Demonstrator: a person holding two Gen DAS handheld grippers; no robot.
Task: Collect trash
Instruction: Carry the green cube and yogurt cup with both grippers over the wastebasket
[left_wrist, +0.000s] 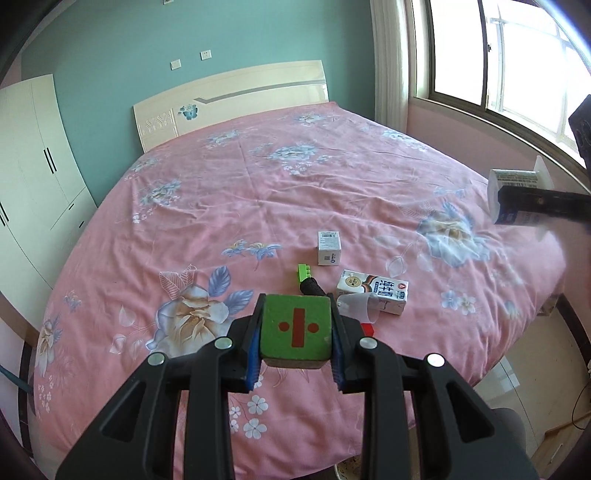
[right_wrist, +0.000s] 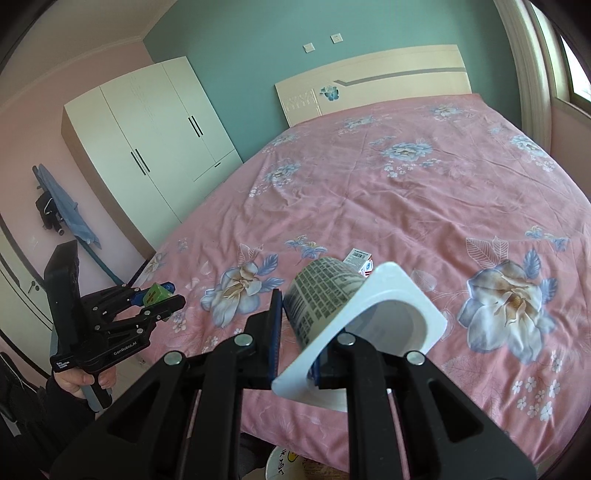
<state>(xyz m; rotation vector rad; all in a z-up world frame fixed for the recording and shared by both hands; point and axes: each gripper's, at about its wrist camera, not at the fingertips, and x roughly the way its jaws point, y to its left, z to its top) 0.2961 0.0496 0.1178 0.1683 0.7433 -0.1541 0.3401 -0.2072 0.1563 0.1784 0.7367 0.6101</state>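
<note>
Black plastic made up both claws, and the body of the left claw (right_wrist: 162, 295), at the lower left of the right wrist view, carried the white word "GenRoboLAI", so far as it could be read. In its own view the left claw (left_wrist: 297, 332) stood a little open, its blue pads pressed on the sides of a green cube with a red bar and two red dots on its face (left_wrist: 295, 326). The right claw (right_wrist: 295, 332) was pinched down on the wall of a white plastic yoghurt cup with a square rim (right_wrist: 332, 302), one finger inside it; the cup's label bore dense small print too fine to read. That cup hung above the pink flowered bedspread (left_wrist: 258, 184).

On the bedspread, right of centre in the left wrist view, lay a white milk carton with Chinese characters and a round gold emblem (left_wrist: 373, 290), a clear plastic cup on its side (left_wrist: 356, 306) touching it, a small white box with a barcode (left_wrist: 328, 247), a green toy brick (left_wrist: 304, 275), and a black cylinder (left_wrist: 314, 288) just beside the brick.
</note>
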